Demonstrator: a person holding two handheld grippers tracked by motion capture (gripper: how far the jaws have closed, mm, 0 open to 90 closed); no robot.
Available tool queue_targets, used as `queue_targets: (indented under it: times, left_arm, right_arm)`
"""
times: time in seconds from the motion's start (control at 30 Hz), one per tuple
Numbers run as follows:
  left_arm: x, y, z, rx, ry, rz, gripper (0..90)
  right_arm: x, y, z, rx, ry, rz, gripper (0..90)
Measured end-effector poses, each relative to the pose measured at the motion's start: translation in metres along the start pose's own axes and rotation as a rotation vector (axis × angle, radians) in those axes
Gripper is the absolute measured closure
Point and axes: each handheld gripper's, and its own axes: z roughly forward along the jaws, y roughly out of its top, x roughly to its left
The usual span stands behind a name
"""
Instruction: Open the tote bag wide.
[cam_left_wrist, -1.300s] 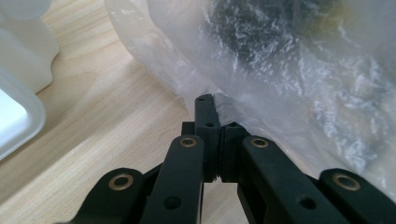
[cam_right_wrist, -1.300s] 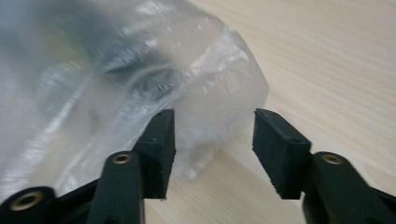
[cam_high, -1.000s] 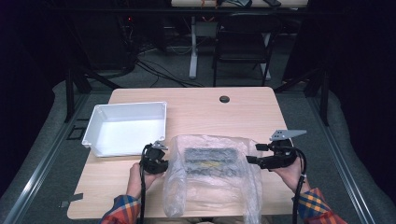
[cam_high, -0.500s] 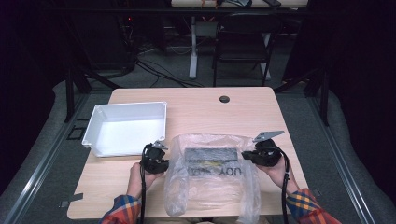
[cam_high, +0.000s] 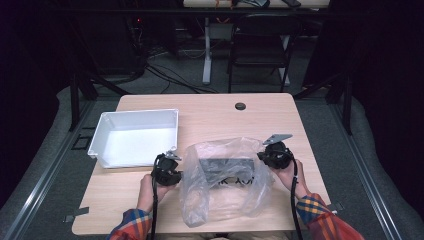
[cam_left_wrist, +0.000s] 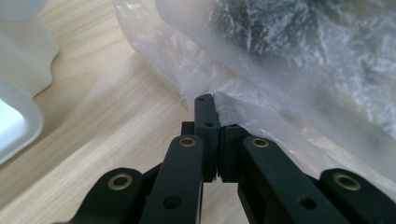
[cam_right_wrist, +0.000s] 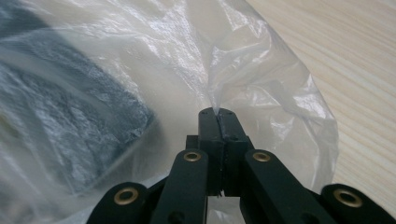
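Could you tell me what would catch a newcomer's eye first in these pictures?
First, the crinkled clear plastic bag at the table's near edge, with a dark block inside. The left gripper and right gripper each pinch the film at one side, jaws shut. Next, the empty white tray left of the bag on the wooden table.

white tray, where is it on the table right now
In the high view the white tray sits on the table's far left part, just beyond the left gripper and left of the clear plastic bag.
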Motion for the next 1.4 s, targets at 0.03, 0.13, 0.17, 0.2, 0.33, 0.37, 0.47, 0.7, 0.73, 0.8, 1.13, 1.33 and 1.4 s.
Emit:
queue_targets:
  times: [0.03, 0.13, 0.17, 0.2, 0.33, 0.37, 0.47, 0.7, 0.73, 0.8, 1.13, 1.33, 1.4]
  left_arm:
    - [0.0, 0.0, 0.0, 0.007, 0.002, 0.006, 89.2]
    - [-0.001, 0.001, 0.002, 0.016, 0.01, 0.008, 89.0]
    - [-0.001, 0.001, 0.002, 0.016, 0.009, 0.009, 89.0]
    - [-0.001, 0.001, 0.001, 0.015, 0.008, 0.01, 87.9]
    - [0.002, 0.002, -0.009, -0.001, -0.012, -0.025, 67.5]
    - [0.002, 0.002, -0.017, -0.018, -0.008, -0.036, 64.1]
    - [0.0, 0.001, -0.029, -0.023, -0.007, -0.048, 50.2]
    - [0.001, -0.005, -0.043, 0.022, 0.051, -0.045, 41.2]
    - [0.002, -0.006, -0.044, 0.016, 0.058, -0.048, 40.4]
    - [0.006, -0.008, -0.05, 0.0, 0.071, -0.055, 33.7]
    - [-0.004, -0.001, -0.078, -0.23, -0.079, -0.046, 23.3]
    - [-0.032, 0.014, -0.05, -0.154, -0.115, 0.039, 25.9]
    - [-0.033, 0.016, -0.037, -0.115, -0.102, 0.048, 35.5]
  right_arm:
    - [-0.001, 0.0, 0.003, 0.02, -0.013, -0.003, 90.0]
    - [-0.005, -0.003, 0.01, 0.062, -0.024, 0.008, 90.0]
    - [-0.007, -0.004, 0.01, 0.069, -0.029, 0.006, 90.0]
    - [-0.008, -0.005, 0.009, 0.072, -0.025, 0.011, 89.9]
    - [-0.009, -0.006, 0.002, 0.056, 0.004, 0.033, 89.8]
    - [-0.009, -0.006, 0.0, 0.055, 0.014, 0.034, 89.7]
    - [-0.008, -0.007, -0.006, 0.045, 0.021, 0.036, 89.7]
    - [-0.009, -0.01, -0.009, 0.041, 0.034, 0.049, 89.8]
    - [-0.009, -0.01, -0.01, 0.04, 0.029, 0.046, 89.8]
    - [-0.008, -0.01, -0.011, 0.035, 0.029, 0.052, 89.8]
    - [-0.007, -0.009, -0.013, 0.026, 0.029, 0.041, 89.8]
    - [-0.004, -0.008, -0.013, 0.021, 0.034, 0.038, 89.8]
    - [-0.003, -0.008, -0.013, 0.022, 0.033, 0.034, 89.8]
